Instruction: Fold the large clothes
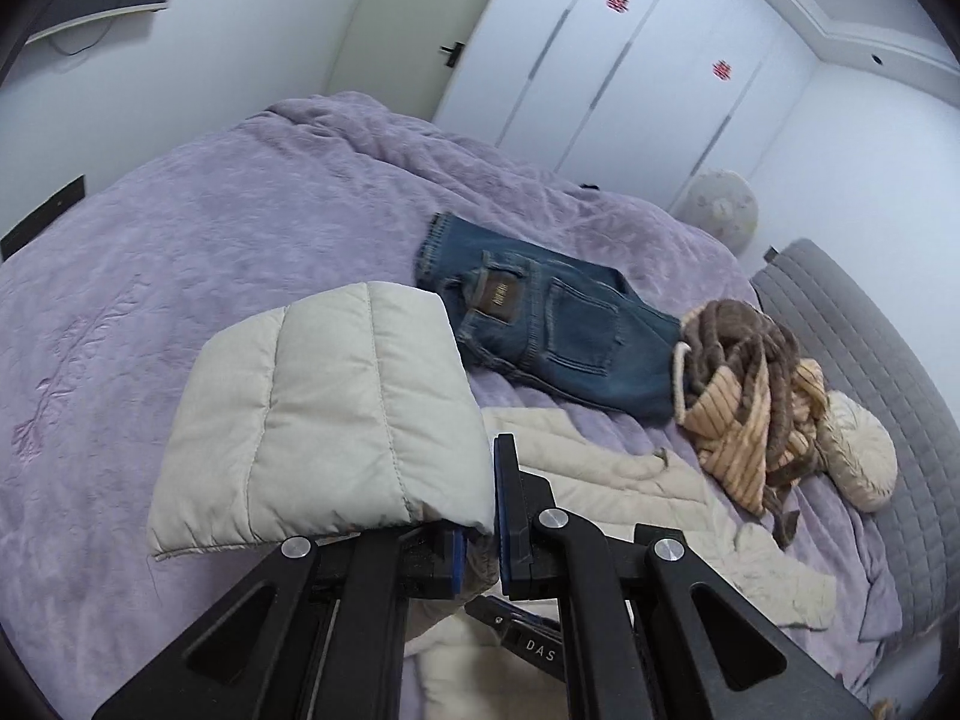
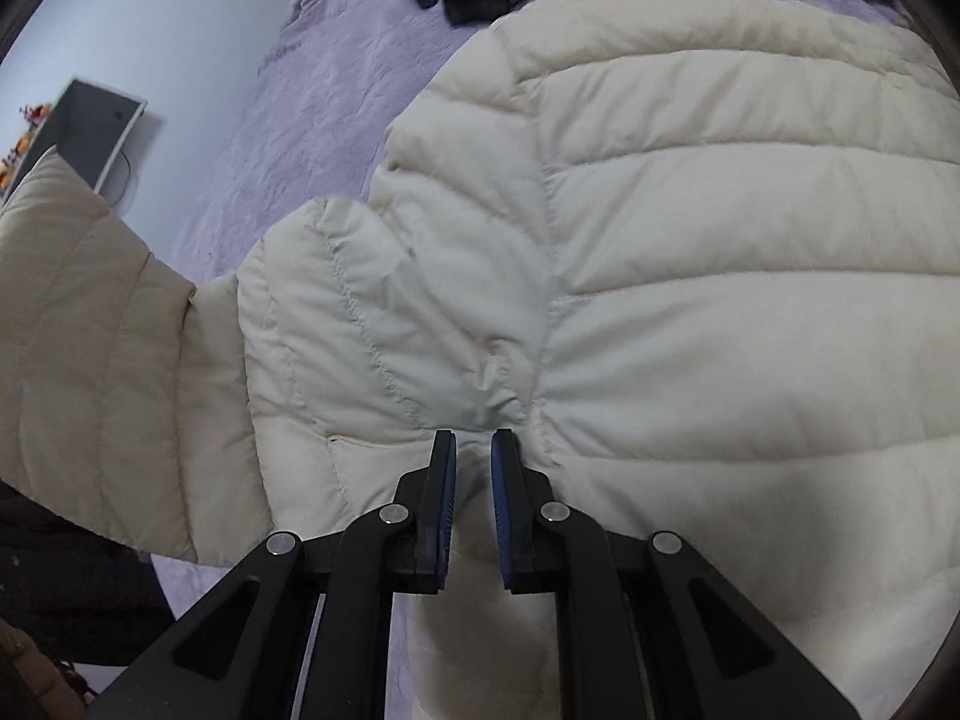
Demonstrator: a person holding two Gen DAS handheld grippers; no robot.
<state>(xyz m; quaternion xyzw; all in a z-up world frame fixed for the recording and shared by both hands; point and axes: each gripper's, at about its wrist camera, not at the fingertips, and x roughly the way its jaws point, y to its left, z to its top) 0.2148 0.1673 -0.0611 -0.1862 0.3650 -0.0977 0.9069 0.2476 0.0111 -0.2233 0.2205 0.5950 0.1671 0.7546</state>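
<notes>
Cream quilted puffer jacket (image 2: 690, 240) spread across the lavender plush bedspread (image 1: 180, 252), filling most of the right wrist view. Right gripper (image 2: 474, 444) pressed down into the jacket near a seam, blue-padded fingers (image 2: 501, 480) a little apart with puffy fabric bunched between them, so pinching a fold of it by the looks of things. Left gripper (image 1: 480, 516) clamped on the cuff end of the jacket's sleeve (image 1: 324, 414), raised off the bed, padded end flopping up over the left finger and hiding it. Same lifted sleeve visible at the left edge of the right wrist view too. Further back, folded blue denim jeans (image 1: 540, 330) lying flat just past the jacket. Right beside those, touching, a crumpled brown-and-tan striped knit garment (image 1: 750, 384), then a round cream cushion (image 1: 858, 456) against the grey quilted headboard (image 1: 870, 324). White wardrobe doors (image 1: 630, 72) way at the back.
</notes>
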